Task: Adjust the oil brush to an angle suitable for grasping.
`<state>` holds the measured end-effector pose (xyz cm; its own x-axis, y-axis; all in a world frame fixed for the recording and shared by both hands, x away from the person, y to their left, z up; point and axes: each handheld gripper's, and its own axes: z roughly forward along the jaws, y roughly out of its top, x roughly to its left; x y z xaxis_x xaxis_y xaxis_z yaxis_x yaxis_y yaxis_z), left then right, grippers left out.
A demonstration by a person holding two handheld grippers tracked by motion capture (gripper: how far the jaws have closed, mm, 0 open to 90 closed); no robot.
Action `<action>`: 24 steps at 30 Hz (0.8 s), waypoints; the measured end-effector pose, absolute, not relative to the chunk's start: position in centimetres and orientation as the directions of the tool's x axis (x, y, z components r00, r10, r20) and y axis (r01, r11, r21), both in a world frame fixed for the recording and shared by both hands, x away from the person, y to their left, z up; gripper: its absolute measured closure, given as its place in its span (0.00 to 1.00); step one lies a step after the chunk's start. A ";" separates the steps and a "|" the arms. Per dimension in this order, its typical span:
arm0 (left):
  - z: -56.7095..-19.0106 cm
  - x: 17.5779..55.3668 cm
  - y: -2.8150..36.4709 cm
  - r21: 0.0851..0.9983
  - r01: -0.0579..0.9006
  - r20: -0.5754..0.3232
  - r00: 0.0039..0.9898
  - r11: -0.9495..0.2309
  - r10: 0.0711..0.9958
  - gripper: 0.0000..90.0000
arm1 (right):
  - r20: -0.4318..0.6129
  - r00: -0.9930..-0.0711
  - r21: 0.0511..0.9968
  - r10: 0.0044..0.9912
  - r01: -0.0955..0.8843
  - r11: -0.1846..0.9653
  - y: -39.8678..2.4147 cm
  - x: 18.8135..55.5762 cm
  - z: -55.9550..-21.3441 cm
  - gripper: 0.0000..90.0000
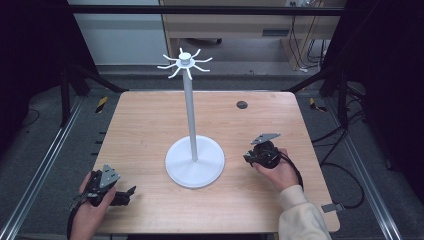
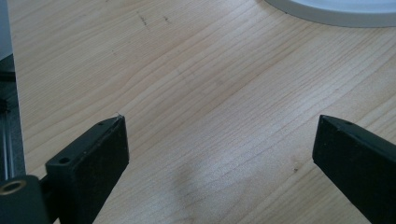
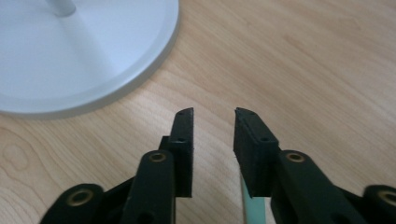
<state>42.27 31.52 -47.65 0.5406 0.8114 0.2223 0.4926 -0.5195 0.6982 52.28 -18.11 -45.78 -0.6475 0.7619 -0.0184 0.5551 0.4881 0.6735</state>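
Left black two-jaw gripper [image 2: 219, 140]: jaws spread wide, empty, low over the near left corner of the light wooden tabletop [image 1: 150, 125]. Right black two-jaw gripper [image 3: 212, 116]: jaws a narrow gap apart, nothing between them, near the right edge, just beside the round base of the white hooked-top pole stand [image 1: 194, 161] at centre.

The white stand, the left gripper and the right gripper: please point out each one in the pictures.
white stand [image 1: 195, 161]: high view, on its round base.
left gripper [image 2: 219, 140]: left gripper view, midway between its wide-apart fingertips.
right gripper [image 3: 213, 112]: right gripper view, midway between its fingertips, slightly apart.
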 end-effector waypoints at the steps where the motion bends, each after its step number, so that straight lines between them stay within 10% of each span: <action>1: -47.7 42.3 31.5 0.698 0.493 0.222 0.541 -0.519 0.811 0.04 | -0.019 -0.649 0.660 0.760 0.563 0.497 -18.1 52.2 -45.9 0.81; 10: -47.7 42.3 31.4 0.697 0.491 0.224 0.543 -0.522 0.809 0.04 | -0.034 -0.663 0.633 0.748 0.564 0.529 -17.9 52.2 -46.2 0.99; 24: -47.7 42.3 31.4 0.696 0.490 0.226 0.545 -0.525 0.808 0.04 | -0.049 -0.625 0.621 0.779 0.591 0.514 -18.5 52.7 -46.6 1.00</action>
<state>42.28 31.39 -47.69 0.5446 0.8077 0.2258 0.4901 -0.5250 0.6959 52.66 -18.49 -46.59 -0.6253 0.7788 -0.0493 0.5913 0.5140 0.6214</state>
